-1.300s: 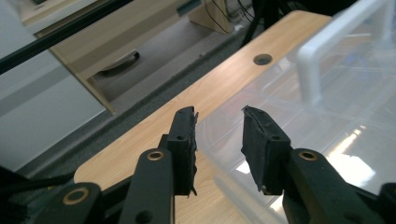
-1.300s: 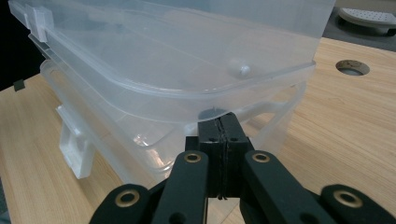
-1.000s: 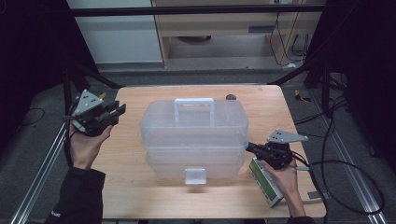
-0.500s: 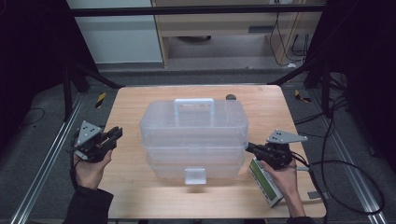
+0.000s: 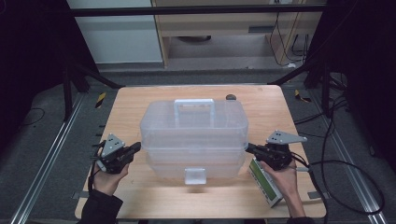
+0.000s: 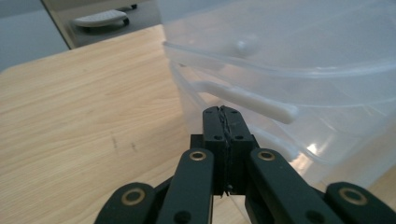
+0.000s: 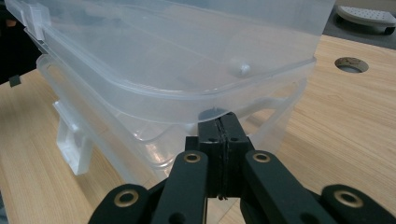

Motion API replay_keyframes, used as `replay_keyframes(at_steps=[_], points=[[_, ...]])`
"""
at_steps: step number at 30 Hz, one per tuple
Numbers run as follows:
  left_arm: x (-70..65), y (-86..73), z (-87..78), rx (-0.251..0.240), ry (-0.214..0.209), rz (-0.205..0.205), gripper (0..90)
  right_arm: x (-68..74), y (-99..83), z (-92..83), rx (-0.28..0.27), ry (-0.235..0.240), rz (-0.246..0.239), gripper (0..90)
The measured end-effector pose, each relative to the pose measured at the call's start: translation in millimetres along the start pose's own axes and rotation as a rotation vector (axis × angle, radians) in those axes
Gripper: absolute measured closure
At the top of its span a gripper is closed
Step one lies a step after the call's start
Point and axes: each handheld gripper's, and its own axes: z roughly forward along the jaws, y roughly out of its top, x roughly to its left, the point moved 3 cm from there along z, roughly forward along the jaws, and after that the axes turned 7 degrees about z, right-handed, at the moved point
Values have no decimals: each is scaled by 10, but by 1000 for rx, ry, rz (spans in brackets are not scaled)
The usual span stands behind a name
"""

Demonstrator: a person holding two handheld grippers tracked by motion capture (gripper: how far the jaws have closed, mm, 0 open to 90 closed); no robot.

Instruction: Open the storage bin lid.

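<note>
A clear plastic storage box (image 5: 194, 133) with a white top handle (image 5: 194, 108) and a front latch (image 5: 195, 176) stands mid-table. My left gripper (image 5: 136, 147) is at the box's left side, jaws shut with nothing between them, tips close to the lower tiers (image 6: 261, 102). My right gripper (image 5: 249, 149) is at the box's right side, also shut and holding nothing, its tips just under the lid's rim (image 7: 224, 100). Whether either tip touches the plastic is unclear.
A green-and-white flat device (image 5: 265, 182) lies on the wooden table (image 5: 135, 102) beneath the right hand. A small dark round hole (image 5: 230, 97) sits near the far edge, seen again as a hole (image 7: 351, 64). Cables (image 5: 336, 168) trail off the right side.
The left hand has come down and forward from the table's left edge, bringing its shut gripper close to the box's left side. The right gripper has stayed in place.
</note>
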Motion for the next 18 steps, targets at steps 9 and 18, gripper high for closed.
replay_keyframes(at_steps=[9, 18], points=[[-85, 96, -48, -50, -46, 16, 893, 2, 13, 0, -7, 0, 0, 894], [-78, 183, -87, -76, -36, 18, 893, 16, 116, -12, -30, 0, -8, 895]])
